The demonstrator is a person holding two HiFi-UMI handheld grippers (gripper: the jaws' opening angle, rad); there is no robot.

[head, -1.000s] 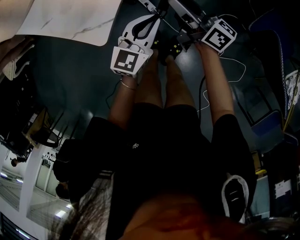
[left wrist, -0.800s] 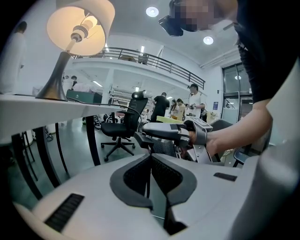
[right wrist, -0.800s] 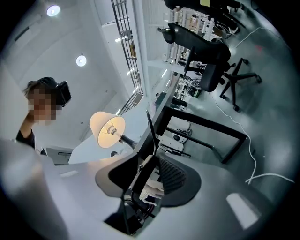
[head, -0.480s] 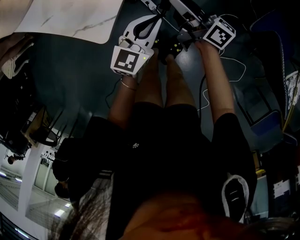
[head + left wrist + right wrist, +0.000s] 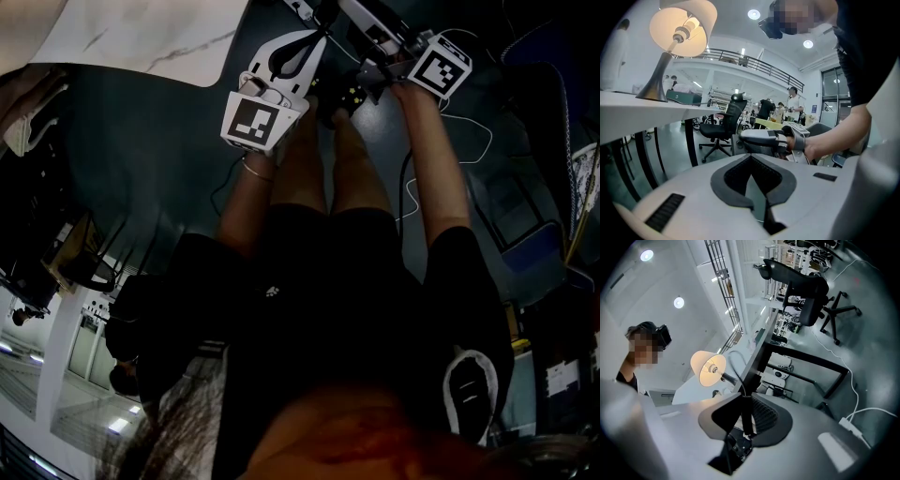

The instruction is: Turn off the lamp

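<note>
— Right claw (image 5: 742,398): condition?

— Its jaws have just been closing. They now pinch the thick black section of the cord (image 5: 746,414), one pad on either side. Above the pinch, the thin part of the cord rises in a curve toward the lamp.

— Location of the lamp (image 5: 708,367)?

— It stands base down on the white surface (image 5: 642,115), with the stem slanted and the shade at the top. The bulb is lit, and the shade glows yellow in both gripper views. From the left gripper view the lamp is up and to the left, well apart from that claw.

— Left claw (image 5: 751,157)?

— Its jaws are together at the tips, with nothing between them. It is held lower than the top of the surface and points toward a black office chair (image 5: 723,123) on the dark floor.

— Head view?

— Both of the person's arms are stretched forward over the floor, one gripper in each hand. A corner of the white surface shows at the upper left, and the left claw's tip is near it. The lamp cannot be made out there.

— Other items?

— A white power strip (image 5: 853,427) with a white lead lies on the floor to the right of the right claw.
</note>
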